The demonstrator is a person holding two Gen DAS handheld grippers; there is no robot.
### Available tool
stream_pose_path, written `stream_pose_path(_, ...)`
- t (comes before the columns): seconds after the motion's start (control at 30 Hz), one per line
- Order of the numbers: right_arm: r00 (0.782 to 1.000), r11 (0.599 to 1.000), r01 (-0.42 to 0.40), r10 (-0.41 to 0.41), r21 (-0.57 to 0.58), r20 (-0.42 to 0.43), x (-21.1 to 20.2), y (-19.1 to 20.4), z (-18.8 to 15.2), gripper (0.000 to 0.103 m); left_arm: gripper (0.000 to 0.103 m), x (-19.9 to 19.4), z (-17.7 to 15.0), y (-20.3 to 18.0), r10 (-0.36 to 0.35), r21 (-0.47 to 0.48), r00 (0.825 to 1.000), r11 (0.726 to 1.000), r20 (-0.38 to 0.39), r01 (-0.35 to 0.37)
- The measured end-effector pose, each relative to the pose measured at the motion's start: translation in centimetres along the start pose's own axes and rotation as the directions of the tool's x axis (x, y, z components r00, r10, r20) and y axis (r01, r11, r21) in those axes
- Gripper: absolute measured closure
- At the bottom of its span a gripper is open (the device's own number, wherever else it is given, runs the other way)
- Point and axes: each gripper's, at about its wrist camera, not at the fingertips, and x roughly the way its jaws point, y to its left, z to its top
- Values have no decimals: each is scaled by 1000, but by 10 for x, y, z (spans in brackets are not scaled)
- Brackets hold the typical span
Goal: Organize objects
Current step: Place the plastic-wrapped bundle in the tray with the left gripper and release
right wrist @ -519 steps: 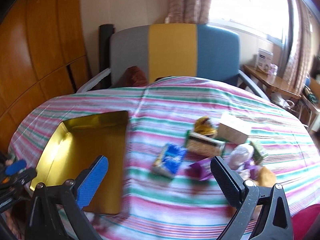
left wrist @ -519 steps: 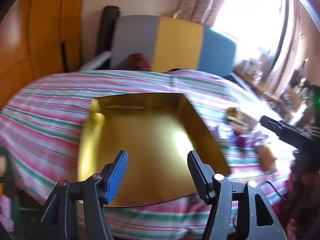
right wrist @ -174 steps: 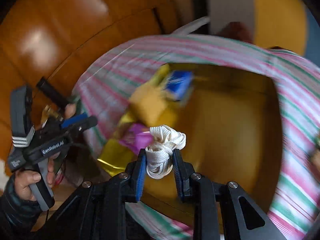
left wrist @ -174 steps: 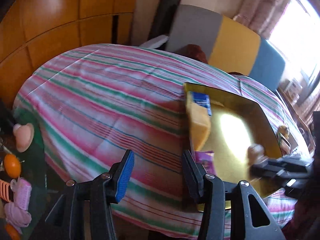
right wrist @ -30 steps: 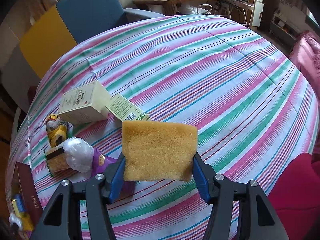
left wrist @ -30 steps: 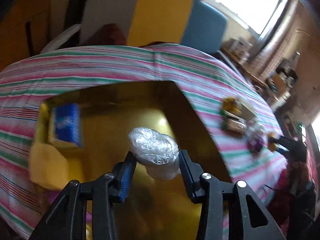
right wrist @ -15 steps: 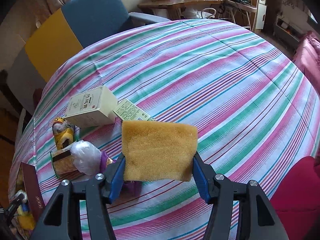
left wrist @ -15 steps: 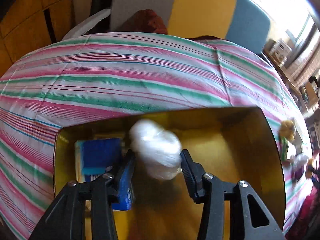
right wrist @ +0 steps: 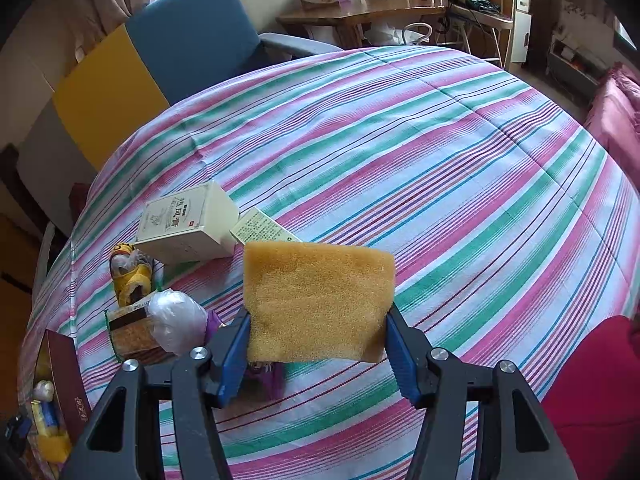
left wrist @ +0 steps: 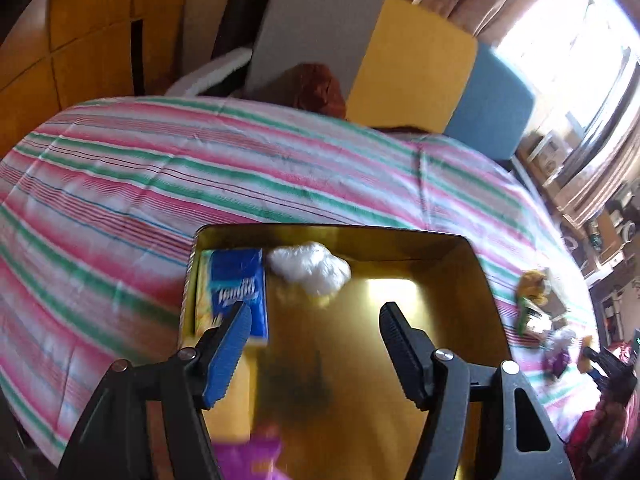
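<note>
Tan porous sponge (right wrist: 318,300) pinched flat-face-up in right tool (right wrist: 318,334), long axis 9-to-3, left tool (left wrist: 314,332) just spreading, empty, crinkly white bundle (left wrist: 310,267) at 12 in gold box (left wrist: 472,264).

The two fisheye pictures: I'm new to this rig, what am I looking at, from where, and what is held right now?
There is no robot arm. A person holds a pair of tongs in each hand, and a camera on each looks forward along its two fingers.

The left wrist view shows the left tongs above a gold tray on the striped tablecloth. Their jaws have just been opening and nothing is between them. In the tray lie a white plastic-wrapped bundle and a blue packet.

The right wrist view shows the right tongs clamped on a tan sponge, held above the tablecloth. On the cloth beyond it lie a cream box, a yellow toy and another plastic bundle.
</note>
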Motion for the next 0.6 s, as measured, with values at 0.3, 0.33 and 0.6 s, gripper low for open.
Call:
stream_pose_path(0.3, 989, 994, -89, 95, -56, 117, -28, 14, -4, 41, 37, -52, -55, 21, 24, -2, 1000, 1000, 19, -24)
stream_pose_path(0.33, 987, 993, -94, 102, -67, 122, -31, 17, -5, 41, 37, -55, -60, 25, 26, -12, 1000, 1000, 15, -26)
stream_pose_path(0.6, 974, 947, -170, 203, -273, 98, -62, 95, -42, 41, 37, -77, -80, 28, 86, 24, 993, 996, 79, -88)
